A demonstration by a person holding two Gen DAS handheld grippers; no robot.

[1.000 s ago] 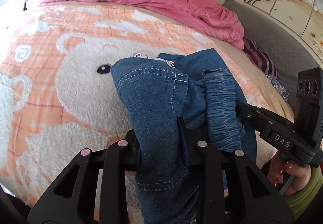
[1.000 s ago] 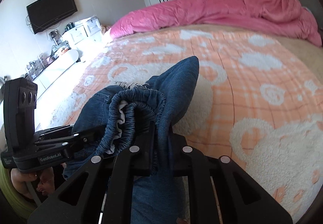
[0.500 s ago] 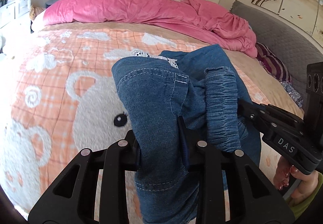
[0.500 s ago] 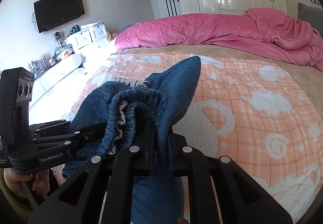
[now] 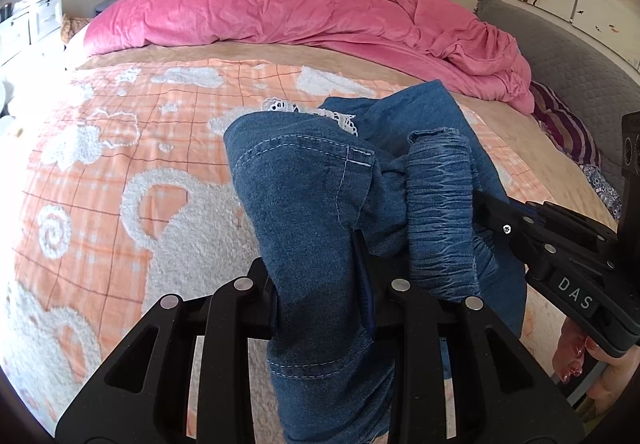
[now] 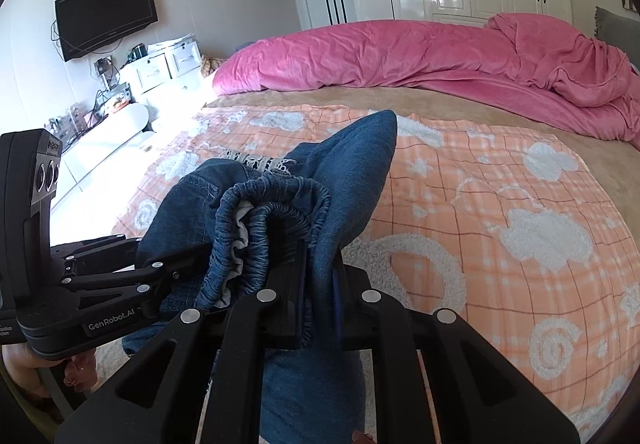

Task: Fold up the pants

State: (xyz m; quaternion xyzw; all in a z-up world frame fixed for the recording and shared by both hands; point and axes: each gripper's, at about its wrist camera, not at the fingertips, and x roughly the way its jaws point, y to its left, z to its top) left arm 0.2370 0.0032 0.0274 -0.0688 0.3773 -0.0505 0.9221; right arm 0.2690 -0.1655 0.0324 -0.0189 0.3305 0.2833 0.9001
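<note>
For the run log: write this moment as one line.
left gripper: shut on jeans | right gripper: shut on jeans | jeans: bunched, lifted over bed

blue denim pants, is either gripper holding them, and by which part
Both. The left gripper is shut on a stitched fold of the blue denim pants; the right gripper is shut on fabric beside the gathered elastic waistband.

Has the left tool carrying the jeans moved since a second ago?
Yes. The left tool, shut on the jeans, has advanced across the bed toward the pink quilt, which now sits lower and larger in its view.
</note>
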